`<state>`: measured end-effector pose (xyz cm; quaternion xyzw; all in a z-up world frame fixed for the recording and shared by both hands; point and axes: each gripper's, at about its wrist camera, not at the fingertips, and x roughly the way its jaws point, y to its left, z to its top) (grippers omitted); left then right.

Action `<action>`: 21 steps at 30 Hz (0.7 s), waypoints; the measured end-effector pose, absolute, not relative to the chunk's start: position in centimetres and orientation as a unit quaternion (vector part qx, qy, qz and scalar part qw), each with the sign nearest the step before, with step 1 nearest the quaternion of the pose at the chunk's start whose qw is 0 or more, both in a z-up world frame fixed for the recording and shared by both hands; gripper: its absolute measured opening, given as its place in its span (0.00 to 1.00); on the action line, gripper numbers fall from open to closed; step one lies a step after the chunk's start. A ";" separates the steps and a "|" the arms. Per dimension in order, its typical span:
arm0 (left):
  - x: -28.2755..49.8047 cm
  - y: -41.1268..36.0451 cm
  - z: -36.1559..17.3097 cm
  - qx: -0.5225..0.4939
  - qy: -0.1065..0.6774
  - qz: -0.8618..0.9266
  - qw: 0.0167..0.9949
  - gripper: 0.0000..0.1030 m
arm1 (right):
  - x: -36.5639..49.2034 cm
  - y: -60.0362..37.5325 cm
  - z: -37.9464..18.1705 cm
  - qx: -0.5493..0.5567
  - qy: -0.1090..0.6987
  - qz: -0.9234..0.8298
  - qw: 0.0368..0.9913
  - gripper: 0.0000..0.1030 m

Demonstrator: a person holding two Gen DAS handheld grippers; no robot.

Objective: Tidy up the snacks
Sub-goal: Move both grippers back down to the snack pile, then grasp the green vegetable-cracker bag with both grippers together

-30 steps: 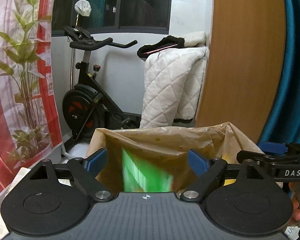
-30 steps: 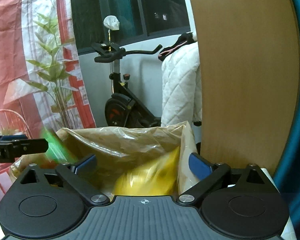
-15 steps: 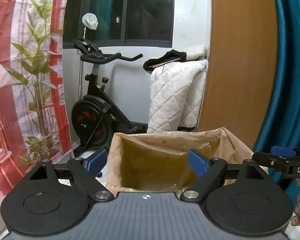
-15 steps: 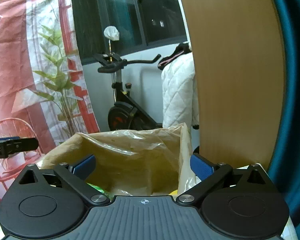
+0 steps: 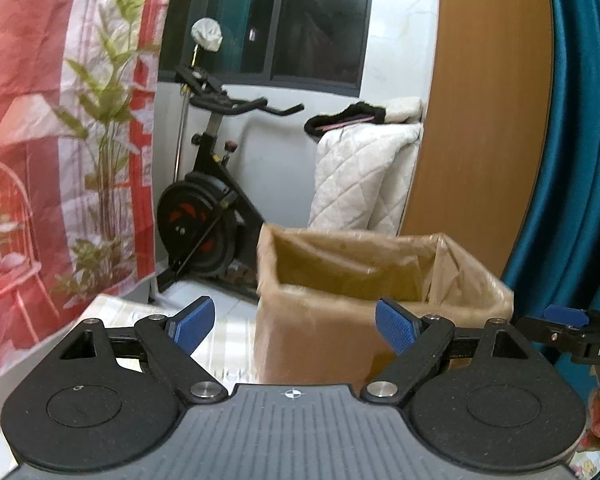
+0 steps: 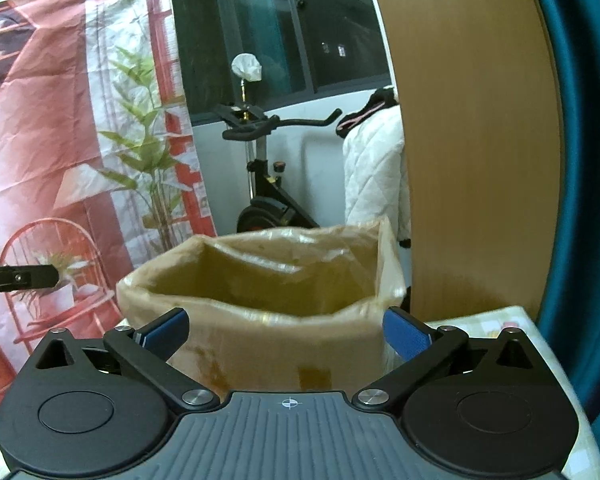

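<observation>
A brown box lined with a translucent plastic bag (image 5: pixel 364 280) stands on the table; it also shows in the right wrist view (image 6: pixel 268 304). Its inside is hidden from both views, so no snacks show. My left gripper (image 5: pixel 296 326) is open and empty, in front of the box and slightly left of it. My right gripper (image 6: pixel 286 332) is open and empty, in front of the box. The right gripper's finger (image 5: pixel 564 316) shows at the right edge of the left wrist view, and the left gripper's finger (image 6: pixel 20 278) at the left edge of the right wrist view.
A light checked tablecloth (image 5: pixel 220 336) covers the table. Behind stand an exercise bike (image 5: pixel 204 208), a white quilt (image 5: pixel 364 176), a wooden panel (image 5: pixel 480 120), a teal curtain (image 5: pixel 580 120) and a red plant-print hanging (image 5: pixel 60 120).
A green pack and a yellow pack dropped into the box a second ago and are now out of sight. Both grippers pulled back from the box, staying open.
</observation>
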<state>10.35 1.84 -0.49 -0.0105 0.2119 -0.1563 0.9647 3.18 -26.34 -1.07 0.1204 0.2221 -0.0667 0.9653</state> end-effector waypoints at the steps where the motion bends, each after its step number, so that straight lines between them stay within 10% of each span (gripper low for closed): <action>1: 10.1 2.2 -0.9 -0.012 0.217 -0.155 0.964 0.86 | 2.8 -26.3 -1.5 0.124 0.222 -0.067 0.965 0.99; 21: 5.1 5.1 -10.6 -0.056 0.335 -0.194 0.920 0.82 | -1.3 -21.2 -11.5 0.123 0.333 -0.052 0.933 0.99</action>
